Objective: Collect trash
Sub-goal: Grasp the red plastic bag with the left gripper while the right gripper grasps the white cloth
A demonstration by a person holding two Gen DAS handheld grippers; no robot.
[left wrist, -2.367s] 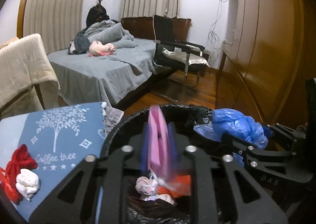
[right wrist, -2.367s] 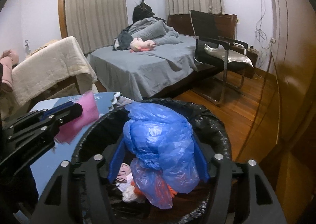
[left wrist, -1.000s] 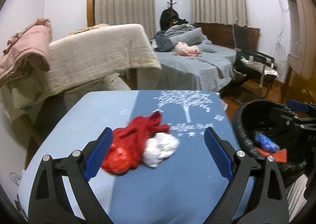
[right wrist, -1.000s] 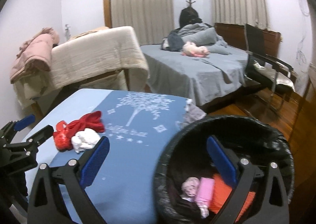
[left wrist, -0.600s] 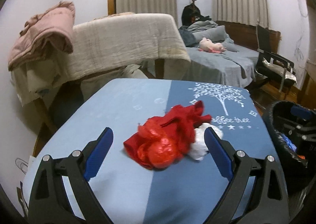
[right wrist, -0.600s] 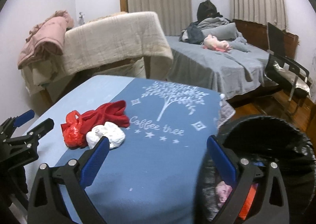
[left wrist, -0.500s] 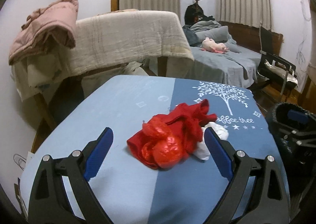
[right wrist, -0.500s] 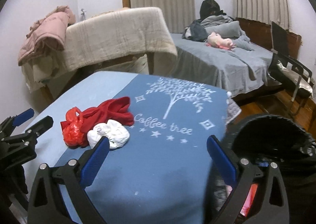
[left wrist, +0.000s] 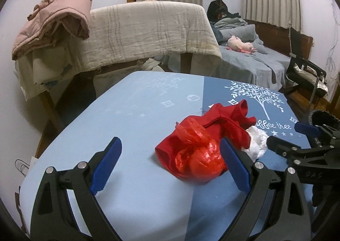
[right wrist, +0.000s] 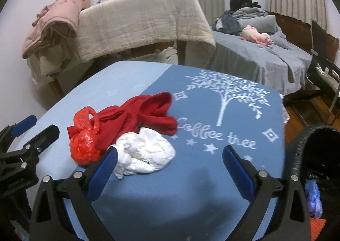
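On the blue tabletop (left wrist: 131,126) lie a red plastic bag (left wrist: 197,156), a red cloth (right wrist: 140,115) and a crumpled white wad (right wrist: 144,153), touching one another. The left gripper (left wrist: 170,164) hovers with jaws spread wide, the red bag between them. The right gripper (right wrist: 170,166) has its jaws spread too, near the white wad. A black-lined bin (right wrist: 318,156) stands just beside the tabletop's right edge.

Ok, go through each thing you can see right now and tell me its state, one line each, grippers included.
Left gripper: jaws open, empty, close around the red plastic bag.
Right gripper: jaws open, empty, near the white wad.
Red plastic bag: crumpled, lying on the table.
Red cloth: bunched, lying against the bag.
White paper wad: crumpled, on the table.
Trash bin: open, black-lined, holding trash.
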